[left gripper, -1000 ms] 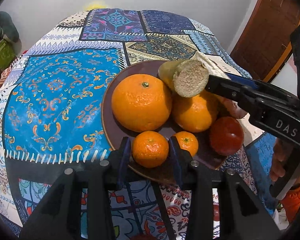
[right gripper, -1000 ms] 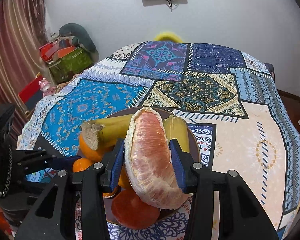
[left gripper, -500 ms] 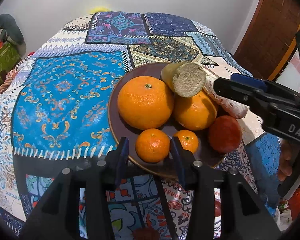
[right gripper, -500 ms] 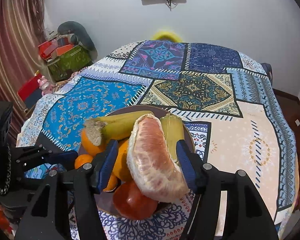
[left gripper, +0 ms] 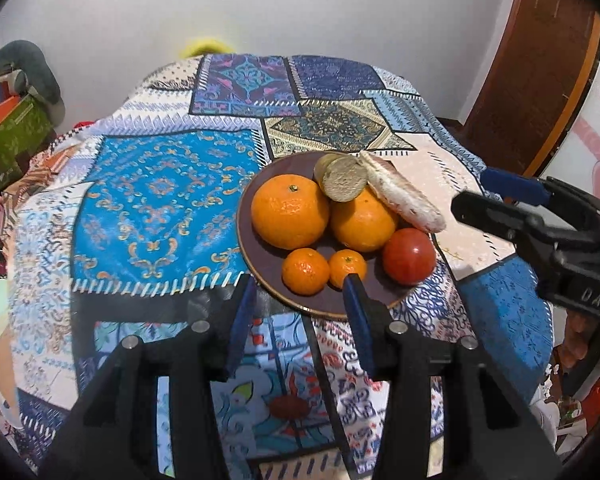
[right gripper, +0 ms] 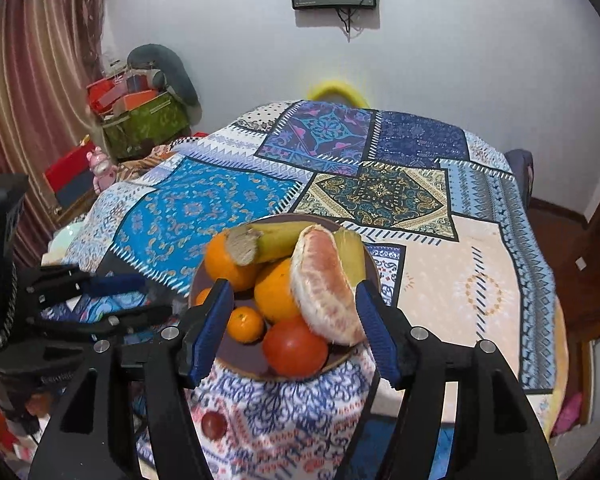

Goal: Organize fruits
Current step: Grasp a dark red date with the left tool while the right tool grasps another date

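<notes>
The left gripper (left gripper: 300, 286) has just been opening and stands released, low in the frame, nothing between its blue pads. The right gripper (right gripper: 294, 300) (jaws also just opened) is released too, apart from the pomelo wedge (right gripper: 326, 284). The wedge leans on the oranges (left gripper: 290, 216) on the brown plate (left gripper: 260, 264), centre frame, beside a tomato (left gripper: 409, 255), two mandarins (left gripper: 306, 271) and a banana (right gripper: 276, 236) on the patchwork cloth (left gripper: 164, 184).

The plate (left gripper: 260, 264) of fruit on the table (left gripper: 160, 184) is viewed steeply from close above, just beyond the left tongs (left gripper: 300, 304). It is shared with the right view, taken past the right tongs (right gripper: 296, 312), facing the far wall.
</notes>
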{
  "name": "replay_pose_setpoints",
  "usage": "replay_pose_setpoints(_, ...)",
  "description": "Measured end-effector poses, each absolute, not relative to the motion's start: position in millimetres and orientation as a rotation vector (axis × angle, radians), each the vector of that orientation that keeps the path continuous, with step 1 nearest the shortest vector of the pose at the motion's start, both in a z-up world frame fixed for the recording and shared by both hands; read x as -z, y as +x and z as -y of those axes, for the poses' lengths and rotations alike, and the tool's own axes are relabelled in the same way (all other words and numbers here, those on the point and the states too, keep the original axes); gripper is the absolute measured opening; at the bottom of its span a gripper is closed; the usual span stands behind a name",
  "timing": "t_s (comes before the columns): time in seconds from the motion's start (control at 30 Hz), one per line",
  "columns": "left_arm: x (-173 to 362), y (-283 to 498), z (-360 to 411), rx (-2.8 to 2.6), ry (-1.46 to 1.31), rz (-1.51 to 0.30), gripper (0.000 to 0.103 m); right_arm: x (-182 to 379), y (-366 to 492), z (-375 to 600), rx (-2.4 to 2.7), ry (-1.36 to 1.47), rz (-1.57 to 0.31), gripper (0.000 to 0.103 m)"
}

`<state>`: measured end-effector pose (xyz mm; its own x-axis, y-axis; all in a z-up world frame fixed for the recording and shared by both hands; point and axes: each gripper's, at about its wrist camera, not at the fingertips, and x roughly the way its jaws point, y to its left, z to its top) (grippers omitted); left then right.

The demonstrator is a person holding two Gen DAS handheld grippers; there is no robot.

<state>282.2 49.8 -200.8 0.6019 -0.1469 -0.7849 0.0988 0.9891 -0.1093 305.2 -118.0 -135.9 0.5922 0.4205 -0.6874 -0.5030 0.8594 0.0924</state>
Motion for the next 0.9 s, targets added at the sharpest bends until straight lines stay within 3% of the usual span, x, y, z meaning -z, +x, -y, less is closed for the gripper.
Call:
replay_pose_setpoints(0.37, 186, 230, -57, 0.144, -0.017, -0.900, 0.046, 140, 258, 115, -0.545, -0.148, -0.780, 0.067)
replay_pose_setpoints(0.9, 244, 209, -65, 0.130, -0.007, -1.000, 0.046, 189, 229, 96, -0.622, -0.137, -0.900, 0.067)
